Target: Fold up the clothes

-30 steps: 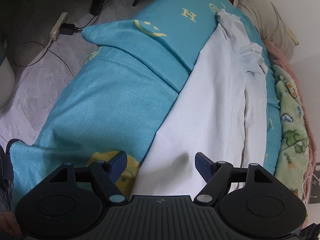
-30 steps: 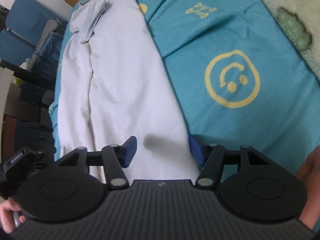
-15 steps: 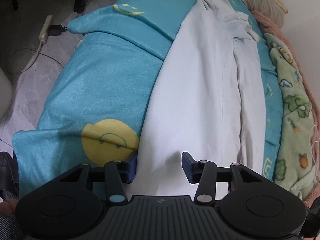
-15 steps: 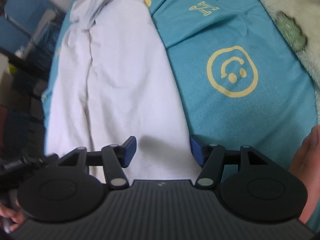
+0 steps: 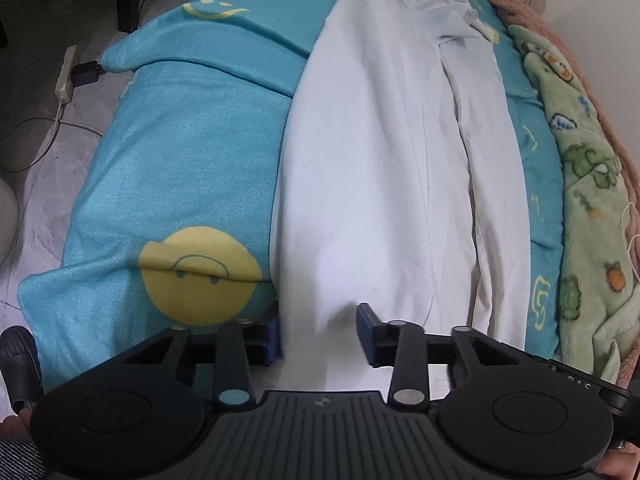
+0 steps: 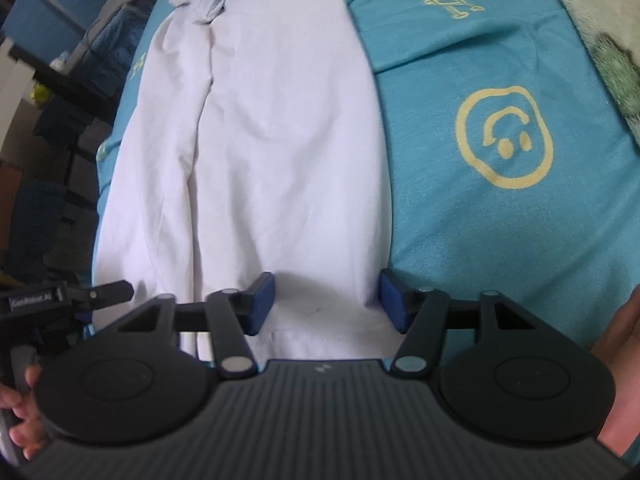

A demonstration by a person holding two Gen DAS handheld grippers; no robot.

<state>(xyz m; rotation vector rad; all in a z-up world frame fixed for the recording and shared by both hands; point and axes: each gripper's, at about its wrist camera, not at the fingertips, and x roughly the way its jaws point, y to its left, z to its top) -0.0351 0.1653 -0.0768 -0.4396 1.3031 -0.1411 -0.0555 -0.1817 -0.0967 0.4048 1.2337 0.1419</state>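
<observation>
So there's a white garment (image 5: 384, 184) laid out long and narrow down the middle of a bed, on top of a teal sheet (image 5: 176, 168) with yellow smiley faces and H letters printed on it. It looks already folded in lengthwise, with a seam or fold line running along it, and the far end is bunched up and crumpled.

The left gripper (image 5: 318, 334) is down at the near hem, at the garment's left edge. Its jaws have just been closing and sit fairly narrow now, with a ridge of white cloth between them. The left pad is right at the edge of the fabric, but there's a visible gap at the other pad, so it isn't pinching yet as far as I can see.

The right gripper (image 6: 326, 302) is at the near hem too, on the garment's right edge. Its jaws have also just been closing, about halfway in, with the hem corner lying between them and not squeezed.

A fuzzy green blanket (image 5: 588, 216) with cartoon prints lies along the far side of the bed. On the floor beside the bed there's a power strip (image 5: 66, 72).
</observation>
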